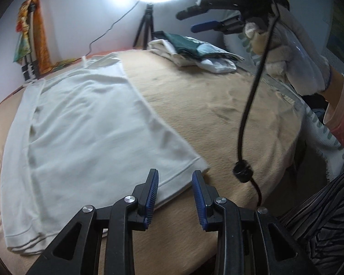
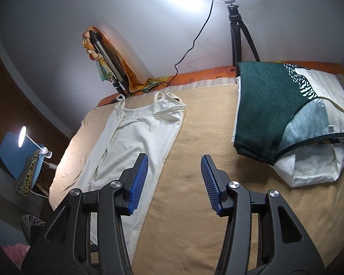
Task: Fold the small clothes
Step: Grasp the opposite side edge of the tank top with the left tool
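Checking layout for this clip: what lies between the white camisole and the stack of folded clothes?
Only bare tan blanket. The right wrist view shows the white camisole at left and the folded stack at right, with nothing lying in the stretch between.

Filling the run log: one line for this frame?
stage: pre-grasp | white camisole: flat, half-folded | left gripper: open, empty | right gripper: open, empty | folded pile: aside

Bare tan blanket (image 2: 195, 160) lies free between the white camisole (image 2: 135, 133) and the folded pile (image 2: 286, 114) — tripod (image 2: 236, 34) behind.
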